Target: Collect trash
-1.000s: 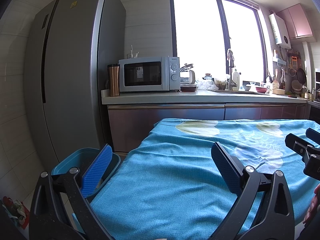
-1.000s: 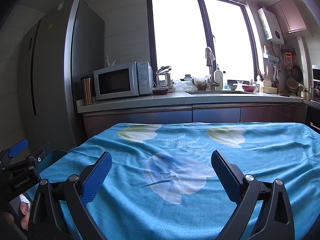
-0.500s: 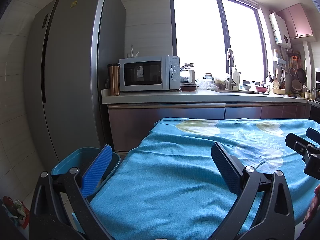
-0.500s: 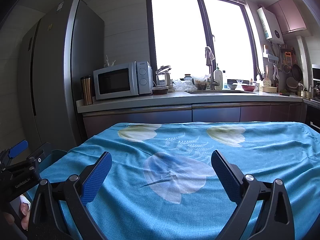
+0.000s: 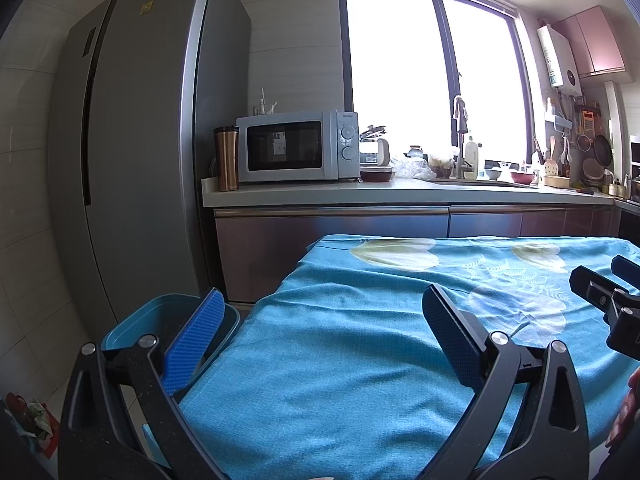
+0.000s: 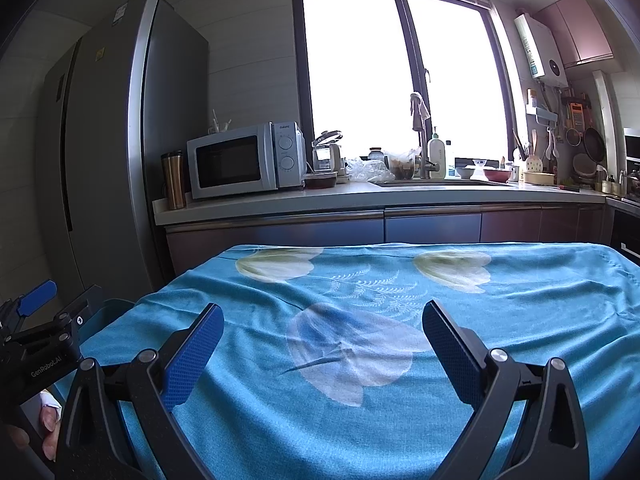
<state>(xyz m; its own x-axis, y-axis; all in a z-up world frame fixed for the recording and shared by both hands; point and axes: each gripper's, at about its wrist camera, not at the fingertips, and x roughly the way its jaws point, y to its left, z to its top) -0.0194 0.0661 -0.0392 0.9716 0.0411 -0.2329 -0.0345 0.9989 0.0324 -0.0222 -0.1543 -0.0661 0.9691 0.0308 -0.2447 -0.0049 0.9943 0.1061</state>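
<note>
Nothing has shifted over the last second: both wrist views match the earlier ones, and both grippers hang still above the near edge of the blue floral tablecloth (image 6: 500, 308). The left gripper (image 5: 320, 320) has its fingers spread wide and holds nothing; the right gripper (image 6: 320, 338) is likewise released and empty. No trash shows on the cloth. The only likely litter is a crumpled wrapper (image 5: 34, 420) on the floor at the lower left. A teal bin (image 5: 140, 320) stands just beside the cloth's left edge, under the left gripper's left finger. The pause suggests collecting has either not started or is finished.
</note>
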